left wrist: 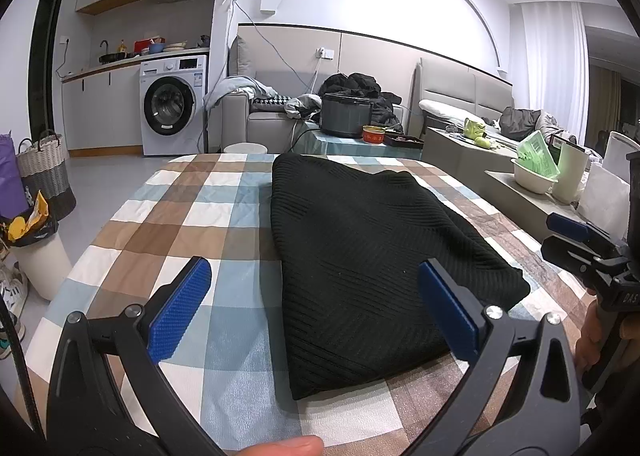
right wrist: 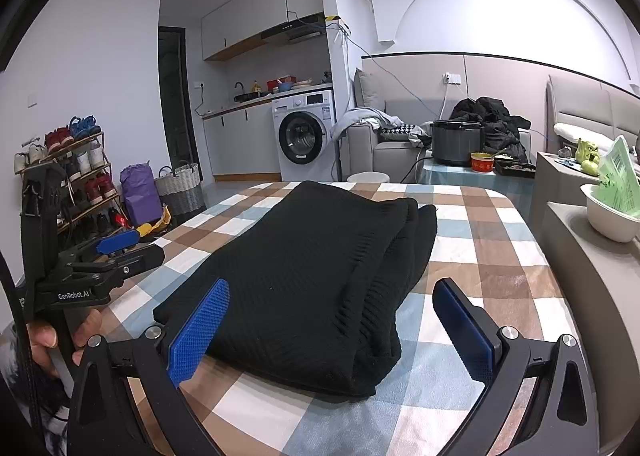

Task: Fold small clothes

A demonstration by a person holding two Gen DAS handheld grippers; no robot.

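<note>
The left tool (left wrist: 314, 308) hovers low over the near edge of the bench (left wrist: 168, 224), its blue pads (left wrist: 180, 308) spread wide with nothing between them; a fingertip (left wrist: 288, 446) of the person shows at the bottom edge of that view. The right tool (right wrist: 332, 330) is likewise spread wide and empty, its pads (right wrist: 200, 332) framing the near end of the black knitted garment (right wrist: 320, 268). That garment lies folded into a thick, long bundle on the checked cloth, running away from the tools, its layered fold edges showing on the right side. In the right wrist view the left tool appears at the left, held by a hand (right wrist: 48, 340). Beyond the bench stand a second low table with a dark cooker pot (left wrist: 346, 114) and a red tin (left wrist: 374, 134), then a grey sofa (left wrist: 256, 116) piled with clothes and a white washing machine (left wrist: 174, 104).
</note>
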